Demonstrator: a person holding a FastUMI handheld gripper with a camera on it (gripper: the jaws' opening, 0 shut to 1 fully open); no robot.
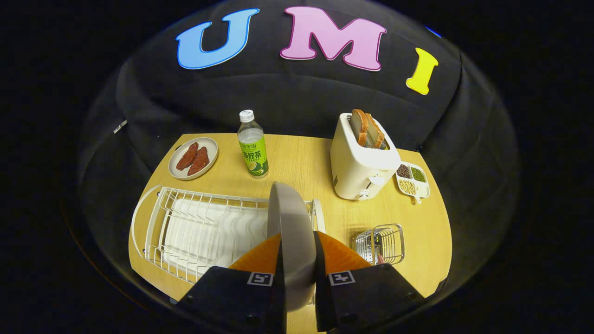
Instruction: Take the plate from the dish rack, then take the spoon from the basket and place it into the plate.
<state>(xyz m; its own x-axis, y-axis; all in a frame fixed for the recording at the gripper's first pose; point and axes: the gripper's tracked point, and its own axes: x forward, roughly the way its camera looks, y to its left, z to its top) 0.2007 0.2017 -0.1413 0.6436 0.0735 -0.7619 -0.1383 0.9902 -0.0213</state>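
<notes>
Item one: the gripper (pixel 298 253), its two fingers (pixel 260 257) pressing from either side on the grey plate (pixel 291 232), which is standing on edge between them. The plate is rising from the fingers toward the far end of the dish rack, its rim overlapping the rack's right end in the view; whether it is touching the wires there cannot be told.

Item two: the white wire dish rack (pixel 195 227), lying on the wooden table (pixel 301 162) to the left of the fingers, with a white drip tray (pixel 222 229) showing under the wires and its slots sitting unfilled.

Item three: the small wire basket (pixel 380 243), standing on the table just right of the fingers. A reddish tip is showing at its near edge; whether this is the spoon cannot be told.

Item four: the white toaster (pixel 359 167), sitting beyond the basket, with two slices of bread (pixel 366 127) sticking up from its slots.

Item five: a small divided dish (pixel 412 180), lying just right of the toaster and holding dark, green and pale grains in separate compartments.

Item six: a clear bottle (pixel 252 144) with a green label and white cap, standing upright beyond the rack, left of the toaster.

Item seven: a round plate (pixel 193 157) holding two reddish-brown pieces of food, resting at the table's far left corner, left of the bottle.
</notes>
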